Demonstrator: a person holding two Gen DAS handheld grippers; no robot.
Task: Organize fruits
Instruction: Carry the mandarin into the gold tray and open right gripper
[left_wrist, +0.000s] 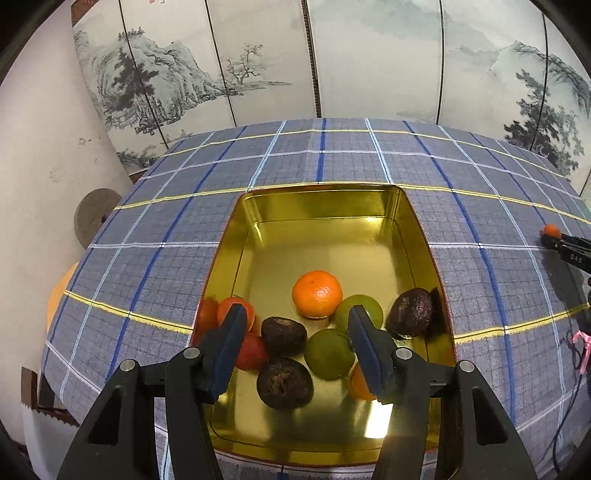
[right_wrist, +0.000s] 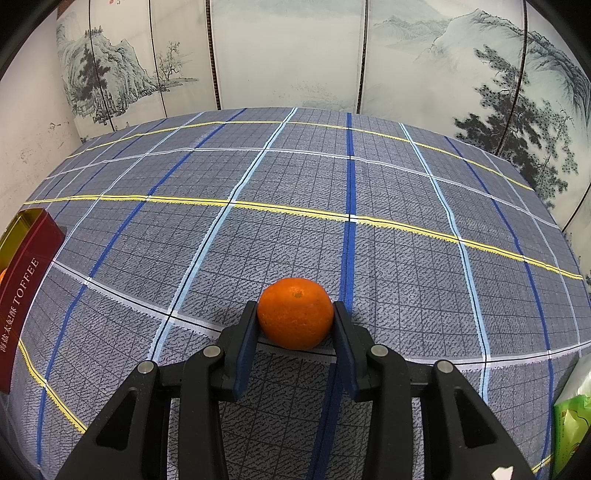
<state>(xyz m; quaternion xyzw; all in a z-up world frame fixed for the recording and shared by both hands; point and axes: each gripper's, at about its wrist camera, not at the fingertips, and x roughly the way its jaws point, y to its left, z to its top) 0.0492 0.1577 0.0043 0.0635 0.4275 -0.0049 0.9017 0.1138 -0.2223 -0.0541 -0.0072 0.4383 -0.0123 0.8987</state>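
A gold tin (left_wrist: 321, 206) on the checked tablecloth holds several fruits: an orange mandarin (left_wrist: 317, 293), two green fruits (left_wrist: 328, 354), three dark brown wrinkled ones (left_wrist: 285, 384) and reddish ones (left_wrist: 253, 352) at its left wall. My left gripper (left_wrist: 297, 315) hangs over the near half of the tin, open, with nothing pressed between its blue pads. In the right wrist view my right gripper (right_wrist: 295, 314) is shut on another mandarin (right_wrist: 295, 317), low over the cloth. That gripper and its mandarin (left_wrist: 551, 229) also show at the far right of the left wrist view.
The tin's red outer side (right_wrist: 26, 295), lettered TOFFEE, stands at the left edge of the right wrist view. A green packet (right_wrist: 572, 424) lies at the near right table corner. A painted folding screen (right_wrist: 288, 55) backs the table. Cables and a pink ribbon (left_wrist: 581, 343) hang off the right.
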